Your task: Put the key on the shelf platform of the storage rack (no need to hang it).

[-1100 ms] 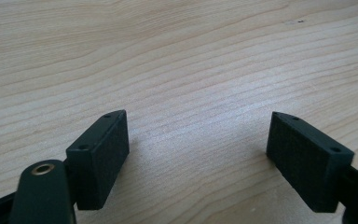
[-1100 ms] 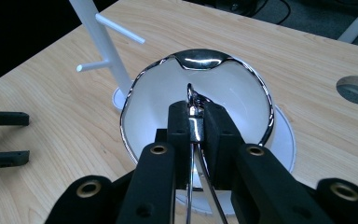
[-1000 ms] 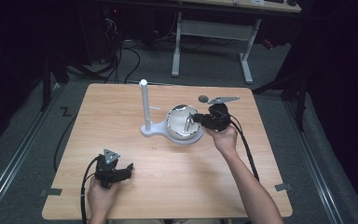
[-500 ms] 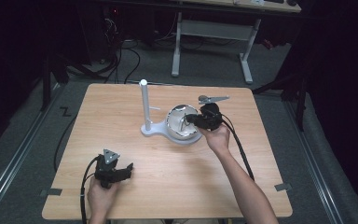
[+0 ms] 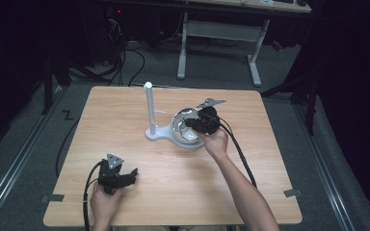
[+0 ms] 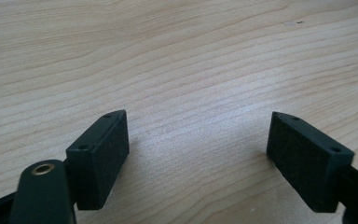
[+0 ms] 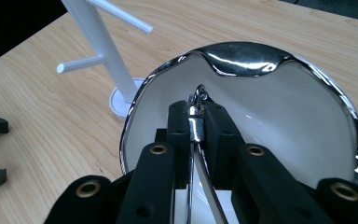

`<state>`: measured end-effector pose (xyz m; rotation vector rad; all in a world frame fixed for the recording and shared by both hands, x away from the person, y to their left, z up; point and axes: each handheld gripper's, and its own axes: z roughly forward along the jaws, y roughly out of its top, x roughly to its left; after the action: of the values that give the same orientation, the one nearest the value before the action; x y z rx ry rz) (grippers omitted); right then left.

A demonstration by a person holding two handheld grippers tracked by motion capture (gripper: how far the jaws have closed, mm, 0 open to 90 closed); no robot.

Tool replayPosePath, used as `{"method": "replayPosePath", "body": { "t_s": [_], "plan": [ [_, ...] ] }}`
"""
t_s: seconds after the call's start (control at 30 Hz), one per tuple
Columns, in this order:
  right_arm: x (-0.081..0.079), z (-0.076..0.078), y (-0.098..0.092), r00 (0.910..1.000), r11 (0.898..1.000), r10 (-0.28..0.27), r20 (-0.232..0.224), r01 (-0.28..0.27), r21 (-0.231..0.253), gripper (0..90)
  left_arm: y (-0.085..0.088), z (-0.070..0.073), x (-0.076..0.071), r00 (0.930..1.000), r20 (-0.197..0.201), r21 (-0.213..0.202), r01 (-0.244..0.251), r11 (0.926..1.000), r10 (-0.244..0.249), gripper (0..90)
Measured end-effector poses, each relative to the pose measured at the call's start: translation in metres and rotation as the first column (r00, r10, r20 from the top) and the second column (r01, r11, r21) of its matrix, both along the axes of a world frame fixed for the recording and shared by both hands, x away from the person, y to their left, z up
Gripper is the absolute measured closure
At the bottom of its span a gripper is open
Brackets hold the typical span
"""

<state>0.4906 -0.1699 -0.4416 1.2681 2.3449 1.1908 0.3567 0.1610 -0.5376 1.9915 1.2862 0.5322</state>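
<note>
Right tool (image 7: 196,122) is clamped tight on a thin metal piece (image 7: 199,95) over the shiny bowl (image 7: 307,121) mid-counter (image 5: 250,183), beside the white stand (image 5: 149,108). Left tool (image 6: 198,154) sits spread wide, nothing in it.

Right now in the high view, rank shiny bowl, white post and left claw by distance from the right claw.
1. shiny bowl, under the right claw.
2. white post, left of it.
3. left claw, front left of table.
</note>
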Motion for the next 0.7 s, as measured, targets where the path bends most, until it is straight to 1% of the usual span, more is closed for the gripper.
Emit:
{"method": "replayPosePath", "body": {
  "t_s": [0.13,0.23,0.37,0.4,0.47,0.5,0.6,0.67,0.7],
  "plan": [
    [0.004,-0.004,0.006,1.0,1.0,0.003,0.002,-0.003,-0.018,81.9,0.0,0.0,0.0,1.0,0.0,0.0,0.0,1.0,0.0,21.3],
    [0.006,-0.006,0.011,1.0,1.0,-0.002,0.008,0.002,-0.017,81.8,0.0,0.0,0.0,1.0,0.0,-0.001,0.0,1.0,0.0,21.3],
    [0.008,-0.01,0.016,1.0,1.0,-0.004,0.003,0.004,-0.02,81.5,0.0,0.0,0.0,1.0,0.001,-0.001,0.0,1.0,0.0,21.3],
    [0.008,-0.012,0.017,1.0,1.0,-0.002,0.004,0.002,-0.023,80.2,0.0,0.0,0.0,1.0,0.0,-0.002,0.0,1.0,0.0,21.3],
    [0.008,-0.012,0.017,0.9999,1.0,-0.009,0.006,0.009,-0.024,72.9,0.0,0.0,0.0,1.0,0.001,-0.003,-0.001,1.0,0.001,21.4],
    [0.008,-0.012,0.017,0.9999,1.0,-0.009,0.006,0.009,-0.019,72.0,0.0,0.0,0.0,1.0,0.001,-0.003,-0.001,1.0,0.001,21.3],
    [0.006,-0.01,0.014,0.9999,1.0,-0.004,0.013,0.004,-0.029,66.6,0.0,0.0,0.0,1.0,0.001,-0.002,0.0,1.0,0.0,21.4],
    [0.004,-0.008,0.01,0.9995,1.0,-0.007,0.03,0.008,-0.025,62.4,0.0,0.0,0.0,1.0,0.001,-0.002,0.0,1.0,0.0,21.4],
    [0.002,-0.007,0.008,0.9992,1.0,-0.014,0.039,0.014,-0.013,60.7,0.0,0.0,0.0,1.0,0.001,-0.002,0.0,1.0,0.0,21.4]
  ]
}}
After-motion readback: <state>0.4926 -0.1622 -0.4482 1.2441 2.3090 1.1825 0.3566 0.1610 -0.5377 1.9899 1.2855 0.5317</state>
